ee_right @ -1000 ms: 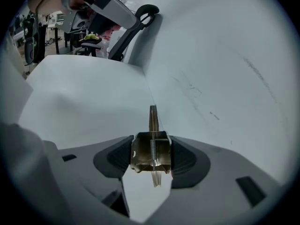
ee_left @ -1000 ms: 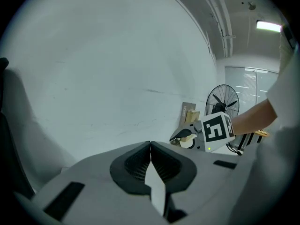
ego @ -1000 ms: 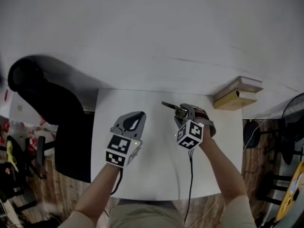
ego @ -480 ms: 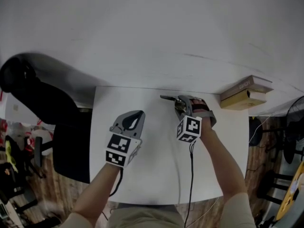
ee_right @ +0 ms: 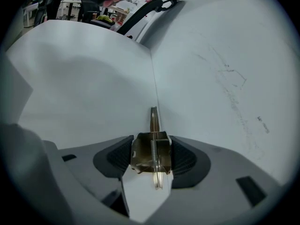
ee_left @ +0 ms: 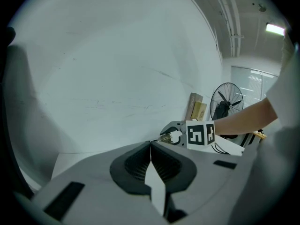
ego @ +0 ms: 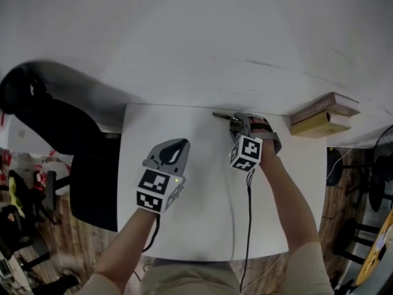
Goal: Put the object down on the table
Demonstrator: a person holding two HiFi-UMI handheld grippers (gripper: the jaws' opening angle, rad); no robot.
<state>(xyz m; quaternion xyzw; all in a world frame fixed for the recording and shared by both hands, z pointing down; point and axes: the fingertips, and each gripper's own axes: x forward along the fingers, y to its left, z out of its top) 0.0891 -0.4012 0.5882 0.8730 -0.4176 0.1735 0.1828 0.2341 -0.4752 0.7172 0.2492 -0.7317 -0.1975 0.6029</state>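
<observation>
**Inspector:** Start at the left of the head view.

**Assistant:** A black office chair (ego: 58, 131) stands beside the white table (ego: 202, 226). Next is the left gripper (ego: 177, 147), over the table's left half. Its own view shows the jaws pressed together with nothing between them (ee_left: 151, 150).

**Inspector:** And the task's thing?

**Assistant:** It is right of centre, in the right gripper (ego: 236, 121), over the table's far edge by the wall (ego: 196, 42). The right gripper view shows the jaws (ee_right: 151, 142) pinching a metal spring clip (ee_right: 146, 159) across its folded body. The coil spring faces the camera and the narrow nose points ahead. I cannot tell whether the clip touches the table yet.

**Inspector:** Handling?

**Assistant:** In my judgement it is light, rigid and not fragile. The sheet metal is smooth, so it could slip or twist between the pads. The broad flat sides of the body are the sound place to hold it, as it is held now. The thin nose would pivot, and the handles would squeeze the spring open. If released above the surface it may bounce or skid.

**Inspector:** Far right?

**Assistant:** A stack of books (ego: 322, 115) lies against the wall, well apart from the clip.
</observation>
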